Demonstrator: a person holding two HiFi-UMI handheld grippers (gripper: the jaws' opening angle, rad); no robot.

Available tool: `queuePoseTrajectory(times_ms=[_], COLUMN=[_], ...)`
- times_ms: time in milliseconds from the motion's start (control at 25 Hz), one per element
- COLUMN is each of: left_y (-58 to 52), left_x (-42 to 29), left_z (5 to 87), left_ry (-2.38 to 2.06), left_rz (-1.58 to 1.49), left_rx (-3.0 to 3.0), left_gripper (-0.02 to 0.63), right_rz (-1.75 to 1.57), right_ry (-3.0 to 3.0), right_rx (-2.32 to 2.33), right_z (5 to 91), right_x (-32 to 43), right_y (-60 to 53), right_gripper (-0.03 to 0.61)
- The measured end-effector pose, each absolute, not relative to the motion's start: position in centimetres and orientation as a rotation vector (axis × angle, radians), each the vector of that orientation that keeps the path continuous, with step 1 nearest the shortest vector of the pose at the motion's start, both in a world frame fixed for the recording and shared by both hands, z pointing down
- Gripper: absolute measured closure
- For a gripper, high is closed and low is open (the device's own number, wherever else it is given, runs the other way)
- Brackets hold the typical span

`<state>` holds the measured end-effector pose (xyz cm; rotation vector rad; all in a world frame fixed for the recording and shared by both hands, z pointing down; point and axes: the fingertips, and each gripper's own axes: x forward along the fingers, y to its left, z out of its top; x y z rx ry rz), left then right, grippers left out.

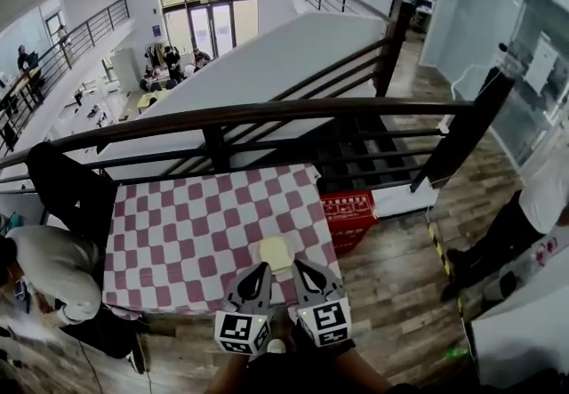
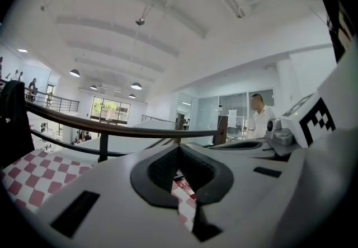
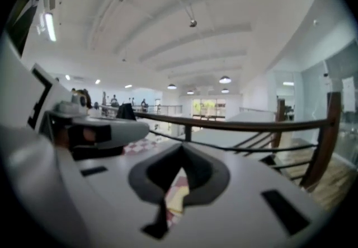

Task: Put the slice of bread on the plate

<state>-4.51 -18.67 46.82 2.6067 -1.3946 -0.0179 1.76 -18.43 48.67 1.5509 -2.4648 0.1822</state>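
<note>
Left gripper (image 1: 264, 269) (image 2: 179, 154): white moulded jaws with black ribbed pads, drawn together at the tips, nothing held; only a thin slit remains between them, through which a strip of red-and-white checked cloth (image 1: 191, 228) shows. Right gripper (image 1: 299, 265) (image 3: 182, 153): the same build, jaws fully closed and empty, with a sliver of pale yellow visible through the slit. The two grippers sit side by side at the table's 6 o'clock edge, each carrying a cube with square black-and-white markers at the rear. The task item, a pale yellow, roughly square slice of bread (image 1: 276, 252) (image 3: 177, 199), lies flat on the checked cloth near the table's 5 o'clock corner, at 12 o'clock from the gripper tips and framed between them in the head view, with neither gripper gripping it. Whether a plate lies beneath it cannot be made out. The cloth covers the whole rectangular table and hangs smooth at the edges. Surroundings: a dark railing (image 1: 267, 112) with a rounded top bar and thin horizontal rails runs past the table at 12 o'clock; a red box with pale print (image 1: 349, 211) stands at 3 o'clock, against the table's side; a crouched person in a pale top (image 1: 58, 272) is at 8 o'clock; the floor is brown wooden planking (image 1: 404, 285).
</note>
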Motion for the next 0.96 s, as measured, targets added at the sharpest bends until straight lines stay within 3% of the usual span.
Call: queuePoseTrajectory(times_ms=[240, 640, 960], left_y=[-16.0, -14.9, -14.5], left_x=[-3.9, -2.5, 2.7], left_z=[43.7, 45.2, 43.7], left_ry=[-1.387, -1.459, -1.555], left_rz=[-0.088, -0.040, -0.013], left_rx=[2.679, 2.685, 2.624], left_gripper=[0.595, 0.595, 0.595], right_rz=[0.122, 0.099, 0.098], right_ry=[-2.463, -2.465, -2.599], right_rx=[1.691, 1.718, 1.600], right_z=[46.0, 45.8, 43.0], right_x=[2.7, 4.9, 10.1], right_y=[-14.9, -13.7, -13.9], right_gripper=[0.565, 0.565, 0.565])
